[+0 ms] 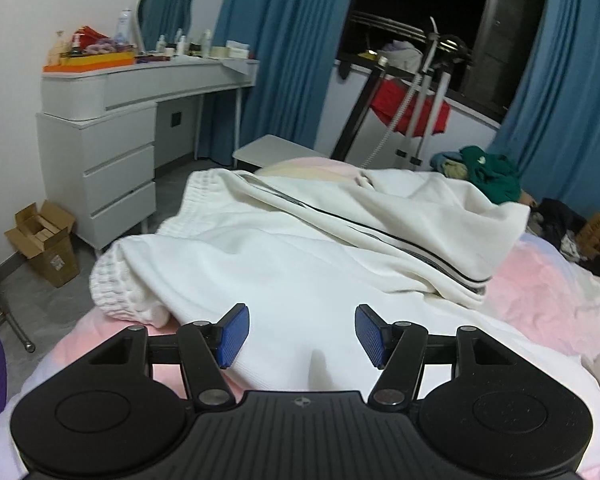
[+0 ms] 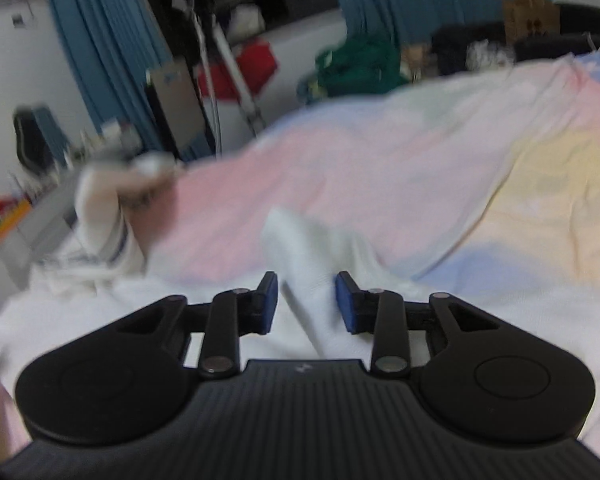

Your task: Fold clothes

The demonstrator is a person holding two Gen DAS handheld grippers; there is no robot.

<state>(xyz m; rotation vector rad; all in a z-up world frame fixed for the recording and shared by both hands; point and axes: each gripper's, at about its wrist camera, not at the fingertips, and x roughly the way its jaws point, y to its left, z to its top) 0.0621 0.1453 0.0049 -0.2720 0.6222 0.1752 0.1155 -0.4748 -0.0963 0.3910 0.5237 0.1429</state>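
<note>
White jacket [image 1: 300, 240] with a dark zip lies partly folded across a bed [image 1: 540, 292] covered in a pastel sheet. The left gripper [image 1: 301, 336] hovers above its near edge, jaws open, with nothing between the blue pads. The right gripper [image 2: 306, 302] has a raised fold of the white cloth between its jaws; blur hides whether the pads press it

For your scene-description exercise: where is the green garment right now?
In the left wrist view the green garment lies crumpled at the upper right, beyond the white jacket and below the blue curtain, at the far edge of the bed.
</note>
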